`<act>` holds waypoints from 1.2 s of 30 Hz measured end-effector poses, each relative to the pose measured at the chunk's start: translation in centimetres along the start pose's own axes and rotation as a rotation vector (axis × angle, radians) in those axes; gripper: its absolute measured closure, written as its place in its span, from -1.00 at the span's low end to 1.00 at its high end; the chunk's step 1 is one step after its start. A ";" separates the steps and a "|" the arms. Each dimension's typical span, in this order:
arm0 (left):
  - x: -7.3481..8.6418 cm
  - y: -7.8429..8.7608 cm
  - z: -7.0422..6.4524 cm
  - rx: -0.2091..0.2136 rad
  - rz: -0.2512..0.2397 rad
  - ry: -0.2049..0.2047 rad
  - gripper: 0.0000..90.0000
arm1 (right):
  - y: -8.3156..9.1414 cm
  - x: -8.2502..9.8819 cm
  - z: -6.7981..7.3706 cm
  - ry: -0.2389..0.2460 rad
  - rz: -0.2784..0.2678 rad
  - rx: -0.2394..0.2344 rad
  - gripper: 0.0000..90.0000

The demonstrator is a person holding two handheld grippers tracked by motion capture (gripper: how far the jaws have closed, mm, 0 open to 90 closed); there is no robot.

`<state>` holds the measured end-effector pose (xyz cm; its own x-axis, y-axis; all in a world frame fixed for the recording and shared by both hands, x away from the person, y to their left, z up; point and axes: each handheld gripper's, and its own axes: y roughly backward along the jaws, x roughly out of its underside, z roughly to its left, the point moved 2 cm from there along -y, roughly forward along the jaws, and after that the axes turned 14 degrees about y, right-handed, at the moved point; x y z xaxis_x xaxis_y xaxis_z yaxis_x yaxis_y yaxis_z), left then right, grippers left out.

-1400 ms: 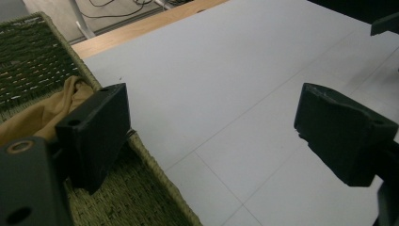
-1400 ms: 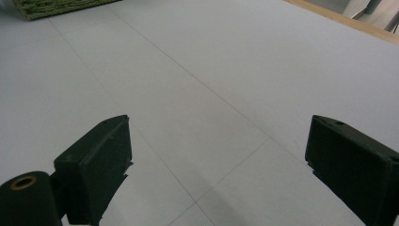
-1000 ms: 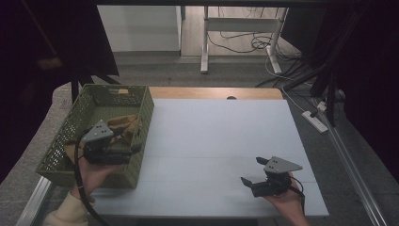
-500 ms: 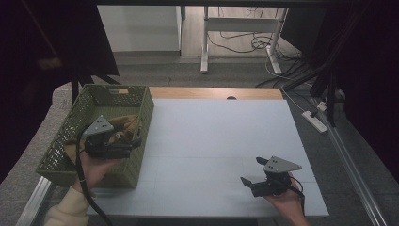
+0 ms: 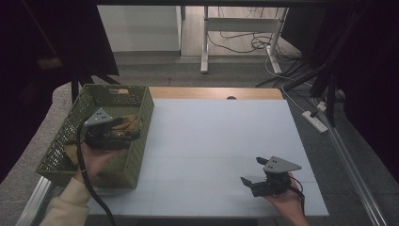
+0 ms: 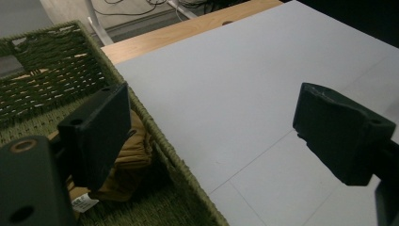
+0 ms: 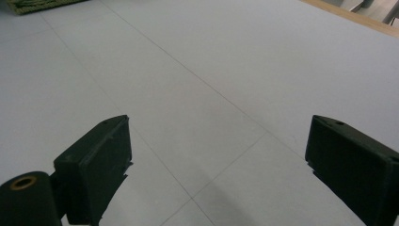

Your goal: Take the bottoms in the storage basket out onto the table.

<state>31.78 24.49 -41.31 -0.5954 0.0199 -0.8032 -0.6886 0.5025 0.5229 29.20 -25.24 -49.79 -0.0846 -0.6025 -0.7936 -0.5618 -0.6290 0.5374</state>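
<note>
Left gripper [image 5: 127, 134] hangs over the green basket [image 5: 141, 141], jaws wide apart and nothing between them. Below sits a brown bundle [image 6: 134, 157], cloth perhaps, hard to tell in this gloom. Right gripper [image 5: 249, 172] rests on the white table [image 5: 211, 136], open, holding nothing.

Pale grey table [image 5: 221, 141], green woven basket [image 5: 141, 117] at its left edge.

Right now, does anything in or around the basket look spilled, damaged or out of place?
Nothing stands out. The green basket sits upright at the table's left edge, with a crumpled brown cloth item inside it. No spill or damage shows.
</note>
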 end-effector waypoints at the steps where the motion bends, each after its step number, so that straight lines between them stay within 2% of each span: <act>1: 0.0 0.0 0.0 0.000 0.000 0.000 -0.71 | 0.0 0.0 0.0 0.000 0.000 0.000 -0.83; 12: -0.9 -0.3 1.5 -0.029 0.000 0.020 -0.70 | -0.1 0.1 0.0 -0.005 0.012 0.001 -0.84; 25: -1.7 -0.8 2.5 -0.040 0.000 0.015 -0.70 | -0.2 0.2 -0.1 -0.004 0.018 0.005 -0.84; 36: -2.3 -1.1 3.5 -0.061 -0.001 0.027 -0.70 | -0.2 0.2 -0.1 -0.003 0.025 0.000 -0.84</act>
<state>35.32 26.91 -41.06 -0.6050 -0.0048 -0.7962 -0.7127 0.4491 0.5388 29.38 -25.26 -50.08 -0.1011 -0.6162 -0.7811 -0.5594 -0.6141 0.5568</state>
